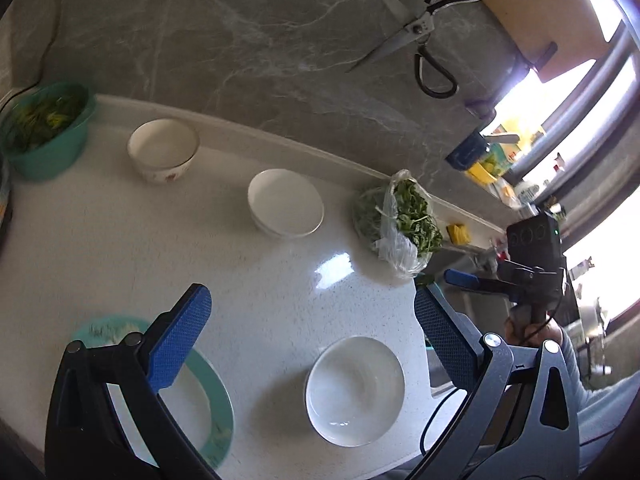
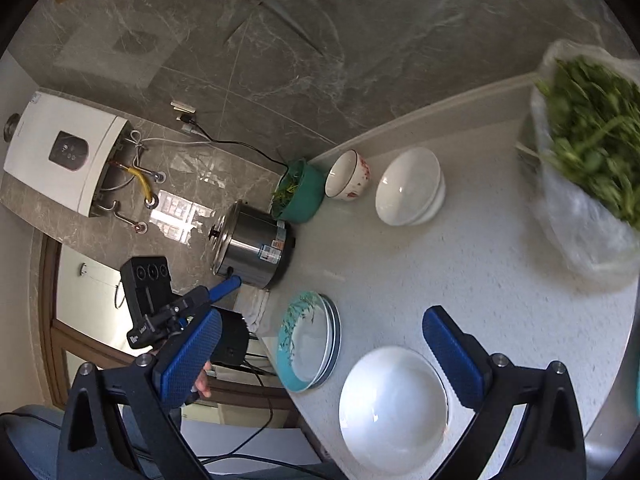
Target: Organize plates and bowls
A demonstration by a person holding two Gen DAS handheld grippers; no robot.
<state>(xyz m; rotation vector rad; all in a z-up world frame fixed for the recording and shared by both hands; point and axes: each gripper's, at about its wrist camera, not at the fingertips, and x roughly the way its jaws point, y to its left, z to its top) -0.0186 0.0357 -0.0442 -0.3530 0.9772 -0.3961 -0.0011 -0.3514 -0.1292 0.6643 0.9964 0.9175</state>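
Two blue-padded jaws of the left gripper (image 1: 310, 332) stand wide apart, nothing between them. Left wrist view: wide white ceramic bowl (image 1: 355, 391) sits on the speckled white counter (image 1: 260, 280) below the gap; teal-rimmed plate stack (image 1: 208, 396) lies under the left jaw; stacked white bowls (image 1: 285, 208) and a flower-printed bowl (image 1: 163, 149) sit beyond. Right wrist view: right gripper (image 2: 324, 350) is spread open too, empty, wide white bowl (image 2: 394, 408) below the gap, plates (image 2: 308, 344) between the jaws, further off.
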